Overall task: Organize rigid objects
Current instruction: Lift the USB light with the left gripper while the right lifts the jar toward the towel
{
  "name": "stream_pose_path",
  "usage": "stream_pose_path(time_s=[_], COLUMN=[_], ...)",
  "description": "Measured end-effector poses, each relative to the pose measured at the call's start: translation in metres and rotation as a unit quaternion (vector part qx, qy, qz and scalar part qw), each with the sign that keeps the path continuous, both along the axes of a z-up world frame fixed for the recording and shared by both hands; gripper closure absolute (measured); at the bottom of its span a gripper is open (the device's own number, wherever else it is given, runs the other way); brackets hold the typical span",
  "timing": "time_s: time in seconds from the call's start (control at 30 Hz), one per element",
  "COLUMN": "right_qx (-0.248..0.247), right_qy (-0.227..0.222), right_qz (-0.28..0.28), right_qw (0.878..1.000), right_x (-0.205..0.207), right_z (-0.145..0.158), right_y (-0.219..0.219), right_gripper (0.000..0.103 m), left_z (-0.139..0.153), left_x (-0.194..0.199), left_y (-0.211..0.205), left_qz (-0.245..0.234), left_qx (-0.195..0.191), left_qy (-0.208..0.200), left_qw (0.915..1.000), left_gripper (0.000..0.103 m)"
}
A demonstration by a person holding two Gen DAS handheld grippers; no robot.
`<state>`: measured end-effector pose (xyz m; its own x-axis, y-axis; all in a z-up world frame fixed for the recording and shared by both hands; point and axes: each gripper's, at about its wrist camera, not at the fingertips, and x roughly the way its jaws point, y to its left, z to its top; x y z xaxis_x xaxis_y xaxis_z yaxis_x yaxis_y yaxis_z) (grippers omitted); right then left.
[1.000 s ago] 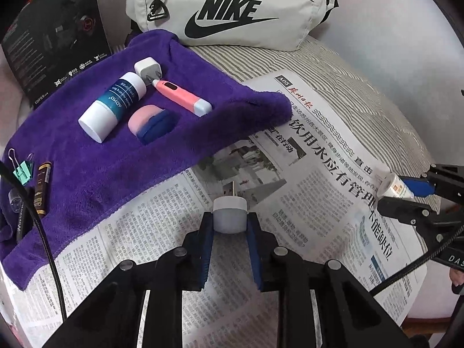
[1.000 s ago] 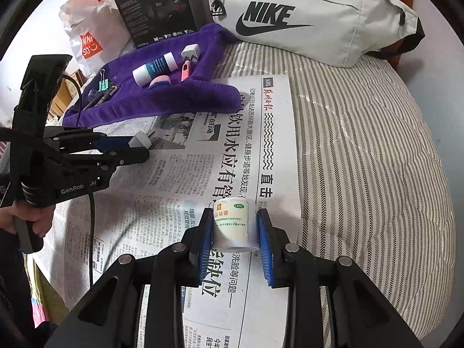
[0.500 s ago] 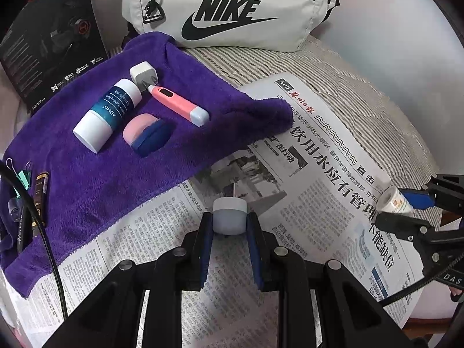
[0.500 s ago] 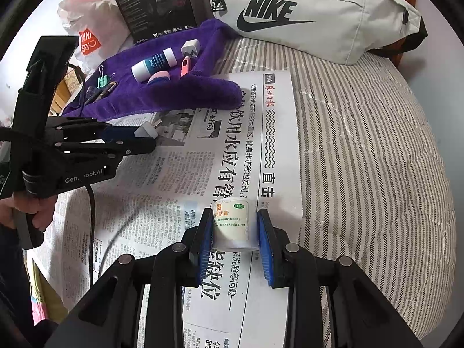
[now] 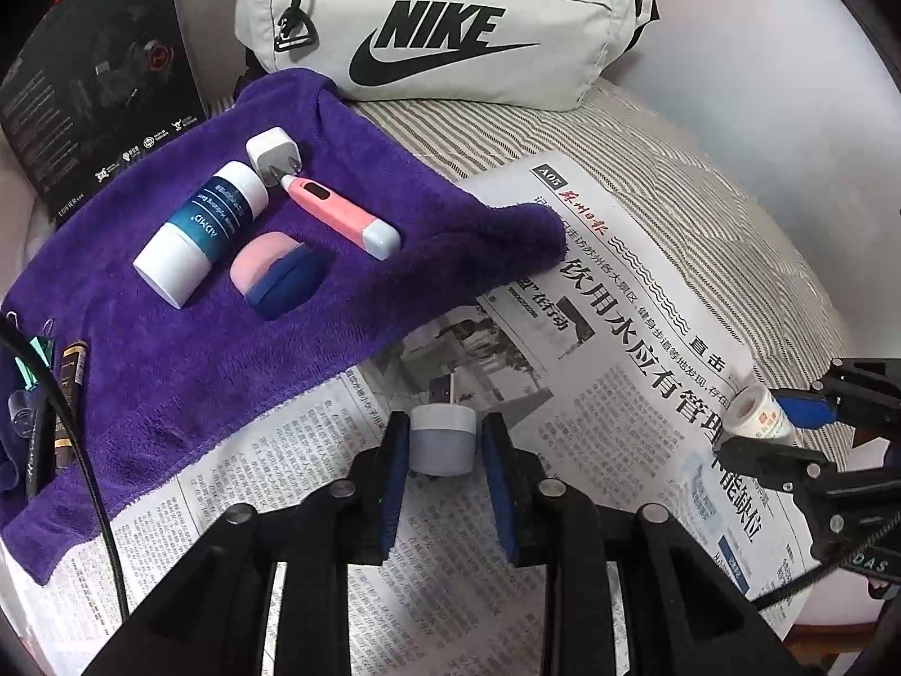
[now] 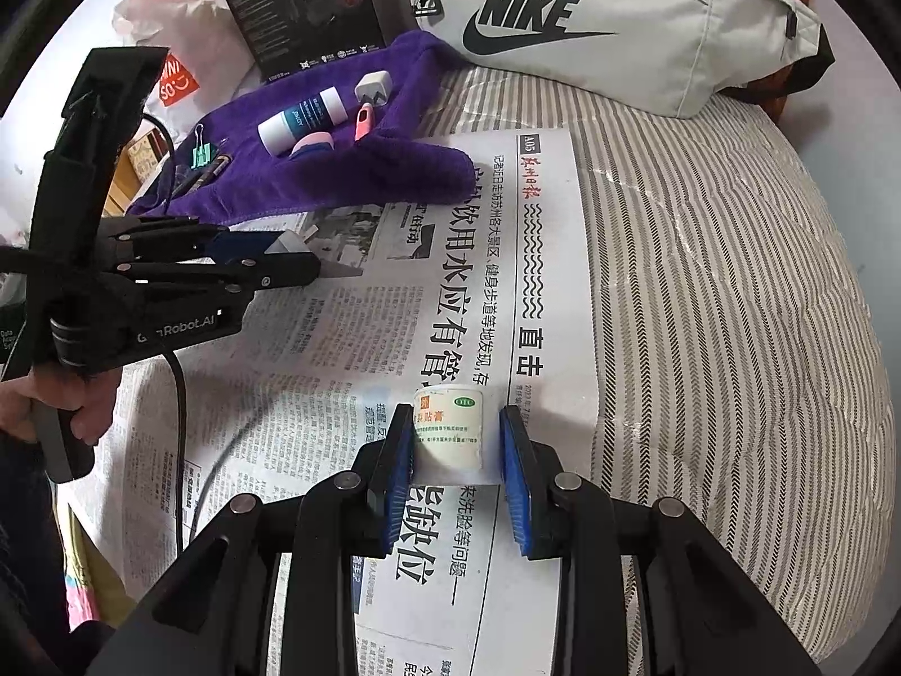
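Left gripper [image 5: 443, 442]: blue pads closed on a small white plug adapter [image 5: 442, 438], held above the newspaper [image 5: 619, 372] just short of the purple towel's near edge. The adapter's metal prong end points forward, away from the camera and toward the towel; its short body lies along the line of the fingers.

Right gripper [image 6: 456, 453]: a white ointment tube [image 6: 449, 428] sits between its blue pads. The left pad touches the tube; a narrow gap shows at the right pad, so whether the hold is firm cannot be told. The tube's long axis runs forward along the fingers, printed label upward, and in the left wrist view its round end [image 5: 752, 408] faces the middle of the newspaper. It sits at the newspaper's right-hand edge, next to the striped bedding [image 6: 732, 281].

Purple towel [image 5: 186, 338]: spread at the far left, one corner lapping over the newspaper. On it:
- white-and-blue bottle [image 5: 203, 234], lying on its side, long axis diagonal, cap end toward the far right;
- white charger plug [image 5: 274, 155], just beside the bottle's cap;
- pink thermometer [image 5: 340, 217], lying diagonally, its tip touching the charger plug;
- pink-and-blue puff [image 5: 279, 279], near the bottle's base;
- green binder clip [image 5: 36, 349] and dark pens [image 5: 67, 394] at the left edge.

Behind the towel: grey Nike bag [image 5: 439, 28] and a black box [image 5: 96, 96].
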<state>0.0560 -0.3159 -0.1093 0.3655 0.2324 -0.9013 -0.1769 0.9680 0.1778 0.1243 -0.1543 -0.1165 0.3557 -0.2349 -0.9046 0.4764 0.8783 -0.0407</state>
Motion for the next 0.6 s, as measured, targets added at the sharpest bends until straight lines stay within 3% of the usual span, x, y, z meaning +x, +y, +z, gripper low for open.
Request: stream_pose_path(time_s=[0.4,0.6], right_qx=[0.002,0.002], right_qy=[-0.015,-0.025], right_qz=[0.006,0.026], right_qw=[1.000,0.999], right_x=[-0.001,0.007], right_z=[0.014,0.023], right_y=[0.007,0.025], right_gripper=[0.073,0.073], left_z=[0.016,0.023], left_x=[-0.006,-0.010], left_y=[0.051,0.085], left_qz=[0.031,0.055], left_qx=[-0.001,-0.027], left_qy=[-0.007,-0.001], left_qw=[0.9995,0.9981], left_gripper=[0.080,0.080])
